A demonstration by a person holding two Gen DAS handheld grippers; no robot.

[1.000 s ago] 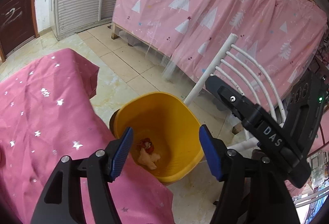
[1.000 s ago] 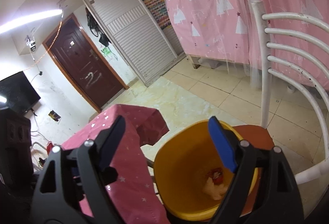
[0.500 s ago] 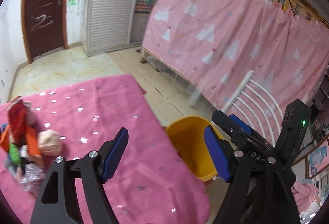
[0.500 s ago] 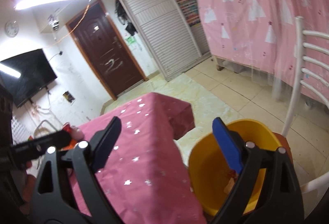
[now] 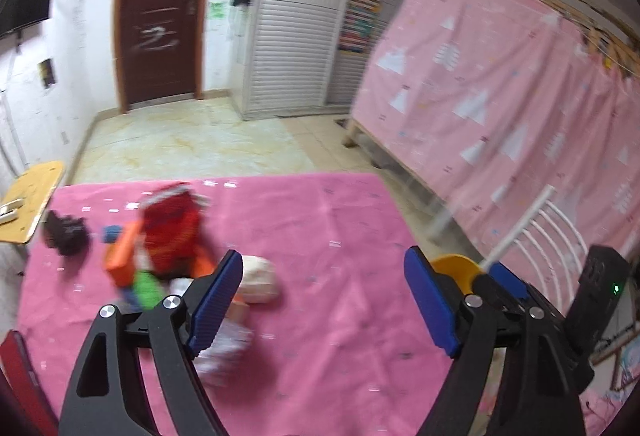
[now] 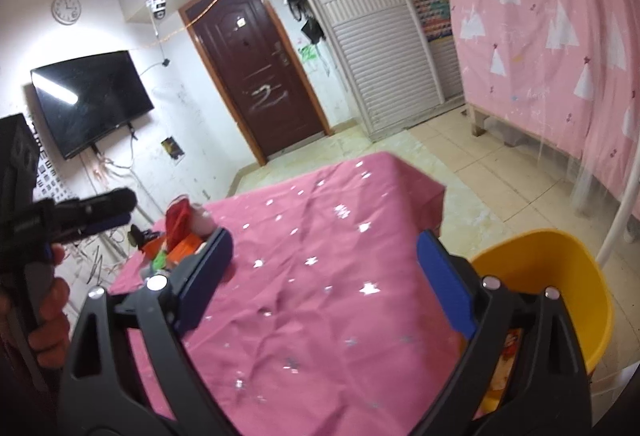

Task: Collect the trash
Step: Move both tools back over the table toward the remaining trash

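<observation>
Trash pile – heaped on left part of pink star-print tablecloth; blurred in left wrist view. Contents seen: red bag on top, orange box at its left, green scrap below, pale crumpled ball at right edge of heap, whitish wrapper nearest cam. Dark object lies apart, further left on cloth; type can't tell.

Left gripper – over table, jaws spread wide, nothing between them. Left blue pad overlaps near edge of pile in view; contact can't tell. Also seen in right wrist view at far left, held in a hand.

Right gripper – over near side of cloth, jaws wide, empty. Bare cloth between pads.

Yellow bin – off right edge of table, beside white slatted chair. Some trash inside, mostly hidden behind right gripper's finger; reddish scrap just visible.

Room: brown door, white louvred wardrobe, pink tree-print curtain, wall TV, wall clock, small wooden table at left edge of left wrist view.
</observation>
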